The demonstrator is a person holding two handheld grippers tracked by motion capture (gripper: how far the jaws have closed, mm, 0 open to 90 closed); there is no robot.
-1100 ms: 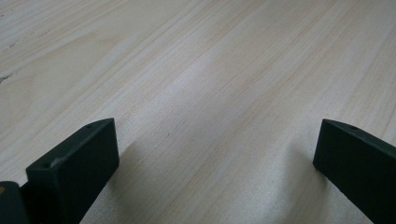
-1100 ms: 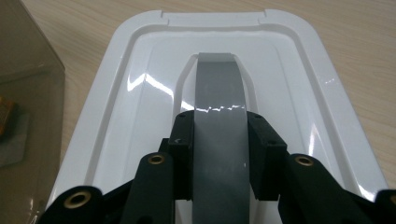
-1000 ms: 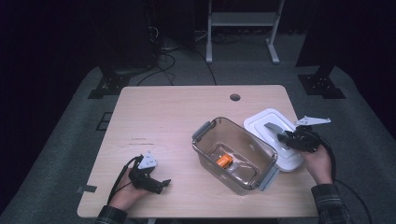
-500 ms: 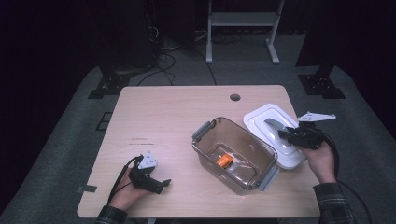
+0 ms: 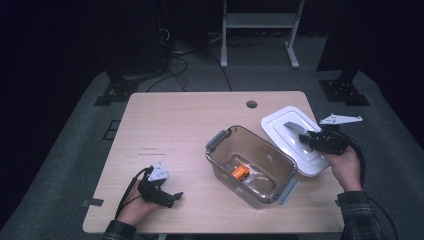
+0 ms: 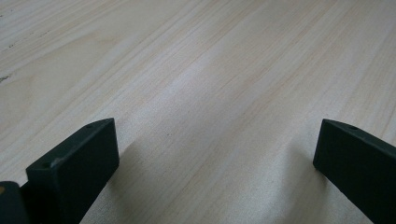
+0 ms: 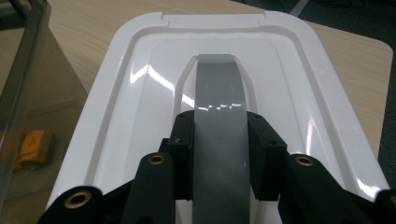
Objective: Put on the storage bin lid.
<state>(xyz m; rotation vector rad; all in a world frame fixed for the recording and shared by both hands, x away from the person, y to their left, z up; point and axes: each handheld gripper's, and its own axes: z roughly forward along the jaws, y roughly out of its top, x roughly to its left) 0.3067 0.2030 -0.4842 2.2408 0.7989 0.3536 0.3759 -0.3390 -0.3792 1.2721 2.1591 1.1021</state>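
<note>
Dark room, black gear and cables at the back, with one pale wood tabletop point(image 5: 175, 130) carrying everything.

Starting at the right tool point(image 7: 219, 135): its jaws are clamped on the grey handle point(image 7: 218, 88) of the white lid point(image 7: 121, 112), one pad on each side of the strap. From above, that lid point(image 5: 280, 127) sits at the right edge of the tabletop, just beside the bin point(image 5: 220, 150), with the right tool point(image 5: 312, 141) over its near end. Hard to say from up there whether the lid is fully on the wood or tipped up a bit at the gripped end.

The bin is clear brownish plastic with grey latches, open on top, and it has a small orange thing point(image 5: 240, 173) lying on its floor. You can also catch that orange thing point(image 7: 30, 147) through the bin wall from the right tool's camera.

Left tool point(image 5: 172, 197) is well apart, near the front left corner, jaws wide open with nothing but bare wood between them point(image 6: 219, 140).

So progress-wise, I'd say: grip on the lid is done; carrying it over the bin, seating it and snapping the latches are all left. Early to middle, basically.

Count: one bin, one lid, one handle, one orange thing, two tools.
</note>
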